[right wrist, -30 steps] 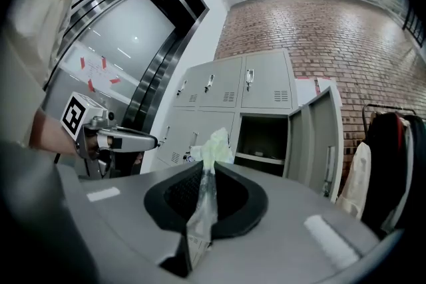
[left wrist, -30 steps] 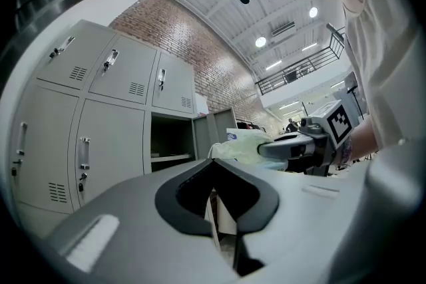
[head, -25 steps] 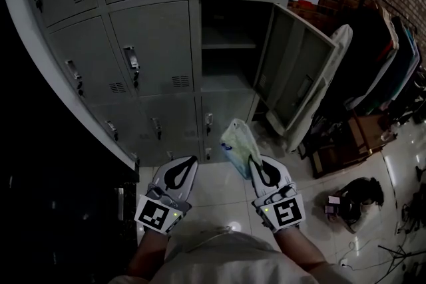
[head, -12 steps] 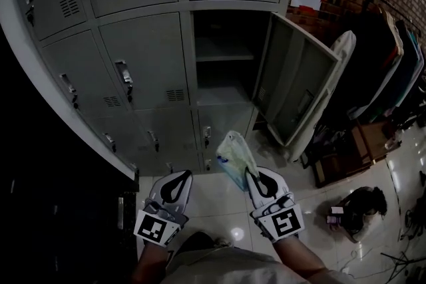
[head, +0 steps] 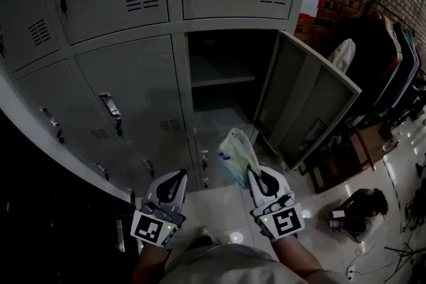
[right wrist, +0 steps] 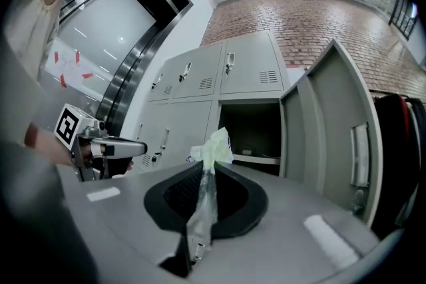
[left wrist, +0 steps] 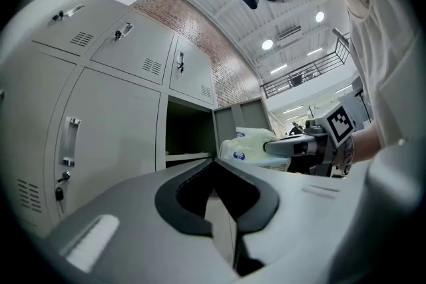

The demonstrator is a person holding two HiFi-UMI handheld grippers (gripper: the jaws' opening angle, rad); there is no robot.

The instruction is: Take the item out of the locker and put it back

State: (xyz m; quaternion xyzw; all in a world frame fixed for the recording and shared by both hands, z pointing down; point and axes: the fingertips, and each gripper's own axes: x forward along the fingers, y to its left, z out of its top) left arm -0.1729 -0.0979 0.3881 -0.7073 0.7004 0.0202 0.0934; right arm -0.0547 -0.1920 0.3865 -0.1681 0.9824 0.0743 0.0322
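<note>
With right tongs (head: 251, 173) pressed together on its twisted neck, gripping bag (head: 236, 151); held up in the air, outside open locker (head: 223, 80), in front of it. Alongside, left tongs (head: 181, 174) closed, empty. Beyond, door (head: 309, 103) swung out rightward

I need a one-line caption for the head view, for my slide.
Right tool holds a plastic bag before the open locker; left tool shut, empty.
</note>
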